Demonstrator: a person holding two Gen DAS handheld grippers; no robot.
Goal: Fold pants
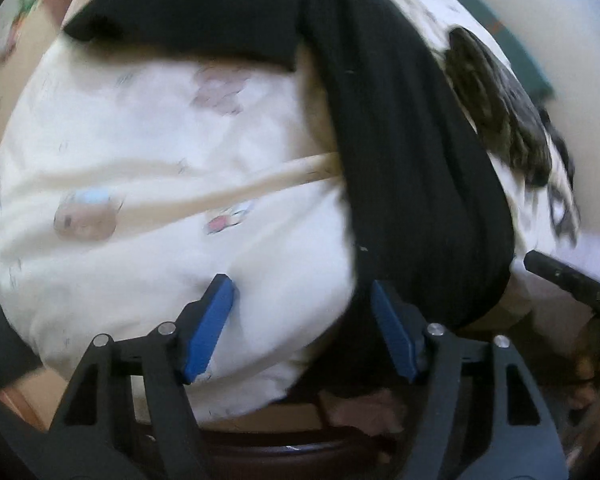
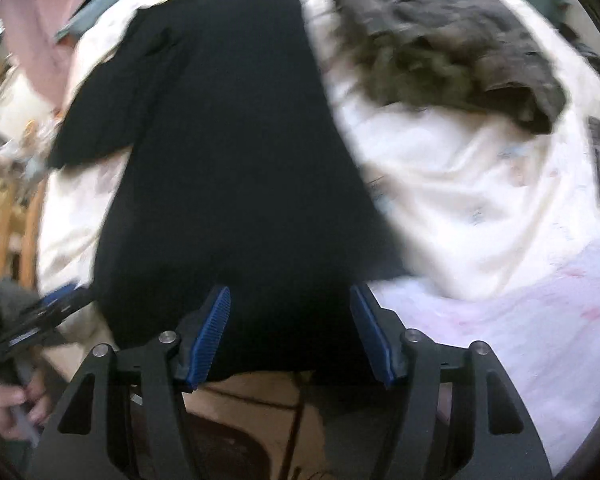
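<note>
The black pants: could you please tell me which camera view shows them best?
The right wrist view: the black pants fill its centre, spread over the white bedding, with one leg splayed left. The left wrist view shows only a narrow dark strip running toward the right side, plus a flap at the top.

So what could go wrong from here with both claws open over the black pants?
The left claw sits mostly over the white printed sheet, so closing might pinch bedding with the black pants. The right claw is open over the pants near the bed's edge; a shallow grip could let them slide off. The camouflage garment lies close and might get dragged.
</note>
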